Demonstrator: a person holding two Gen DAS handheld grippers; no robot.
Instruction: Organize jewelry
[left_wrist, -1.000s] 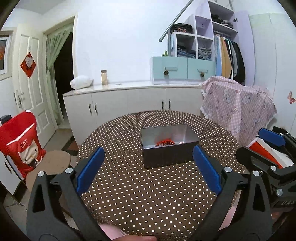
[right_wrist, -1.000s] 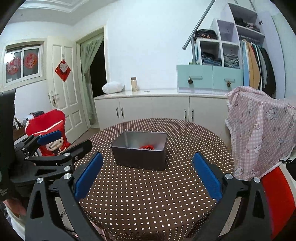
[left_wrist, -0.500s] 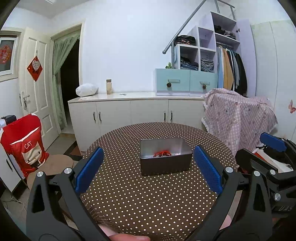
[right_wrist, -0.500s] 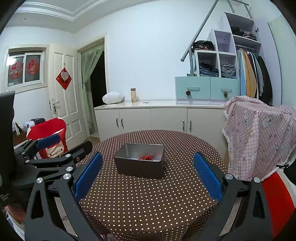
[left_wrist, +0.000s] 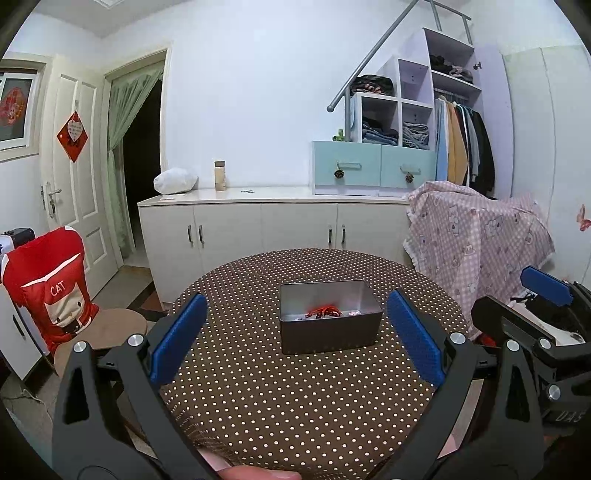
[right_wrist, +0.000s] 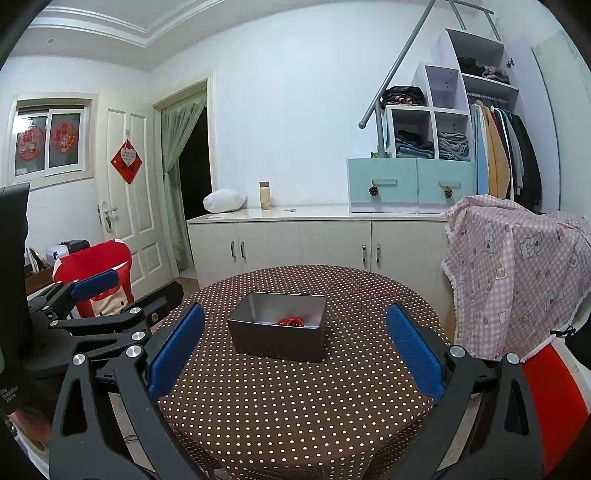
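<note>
Round table (left_wrist: 295, 406) under a brown dotted cloth; white cabinets (left_wrist: 266, 225), blue drawers (left_wrist: 373, 168) and an open wardrobe (left_wrist: 461, 144) stand behind. A metal tin (left_wrist: 328, 330) sits mid-tabletop, red jewelry (left_wrist: 323, 312) inside it. Left gripper (left_wrist: 295, 343) and right gripper (right_wrist: 295, 347) hover near the table's near edge, jaws spread wide, empty. Compared with a second ago, both views have pulled back and the tin appears smaller.

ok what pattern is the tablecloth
Brown with small white polka dots; the tablecloth shows best in the left wrist view.
</note>
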